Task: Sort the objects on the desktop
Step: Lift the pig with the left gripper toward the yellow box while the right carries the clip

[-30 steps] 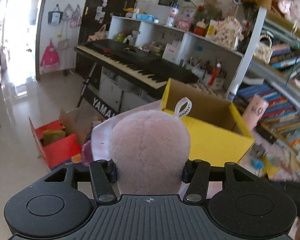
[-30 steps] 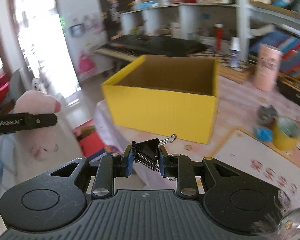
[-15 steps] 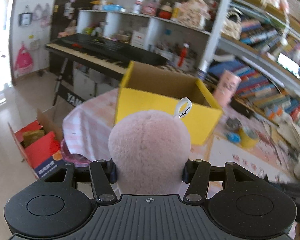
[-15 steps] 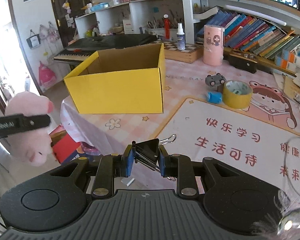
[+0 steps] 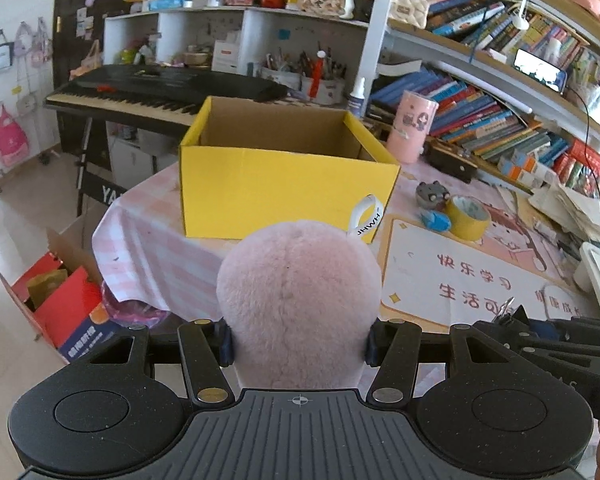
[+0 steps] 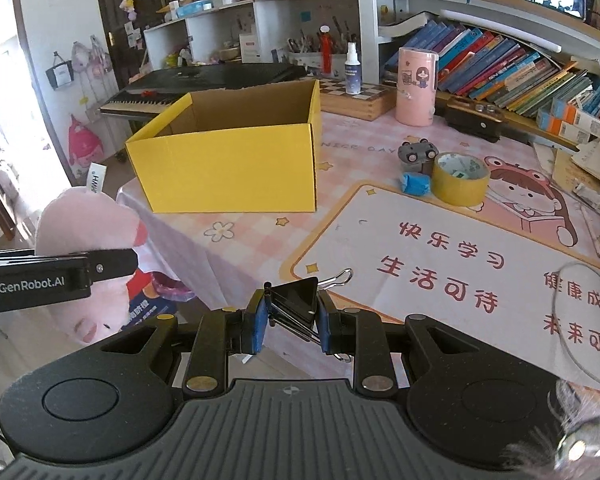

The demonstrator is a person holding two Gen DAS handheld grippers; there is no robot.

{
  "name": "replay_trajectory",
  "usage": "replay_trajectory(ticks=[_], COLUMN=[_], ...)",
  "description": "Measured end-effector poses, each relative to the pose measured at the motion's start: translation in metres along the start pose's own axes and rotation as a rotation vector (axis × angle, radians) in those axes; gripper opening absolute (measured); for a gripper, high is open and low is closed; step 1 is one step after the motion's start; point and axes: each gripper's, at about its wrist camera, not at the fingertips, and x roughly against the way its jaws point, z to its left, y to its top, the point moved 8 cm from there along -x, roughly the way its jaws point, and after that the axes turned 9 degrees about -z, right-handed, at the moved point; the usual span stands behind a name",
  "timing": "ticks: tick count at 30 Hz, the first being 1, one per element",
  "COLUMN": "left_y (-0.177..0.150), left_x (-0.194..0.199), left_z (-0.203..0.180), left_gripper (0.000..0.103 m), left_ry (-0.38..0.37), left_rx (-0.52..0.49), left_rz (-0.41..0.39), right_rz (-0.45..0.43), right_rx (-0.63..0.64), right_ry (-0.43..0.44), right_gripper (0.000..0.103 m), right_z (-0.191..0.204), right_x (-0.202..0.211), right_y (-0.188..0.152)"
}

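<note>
- While the left tool (image 5: 298, 350) pinches the pink plush toy (image 5: 298, 300) off the counter's (image 6: 260, 232) edge, its fingertips stay buried in fur.
- Right tool (image 6: 292, 322) clamps a black binder clip (image 6: 296, 304), nearer than the yellow box (image 6: 236, 164).

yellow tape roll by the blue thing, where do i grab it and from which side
The yellow tape roll lies flat with its hole up. Come from above and pinch its ring wall, one finger in the hole, on the near-right side, away from the blue eraser and the grey toy car.
</note>
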Motion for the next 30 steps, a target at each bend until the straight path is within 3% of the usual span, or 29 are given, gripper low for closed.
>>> replay_trajectory(ticks=[30], left_y=[0.010], left_x=[-0.005], left_z=[0.028], left_gripper=[0.055], left_ry=[-0.035], left_rx=[-0.019], left_rz=[-0.021], right_rz=[0.004], right_rx=[0.033], right_ry=[0.008], right_gripper=[0.023], right_z=[0.039], right_x=[-0.025], right_y=[0.009])
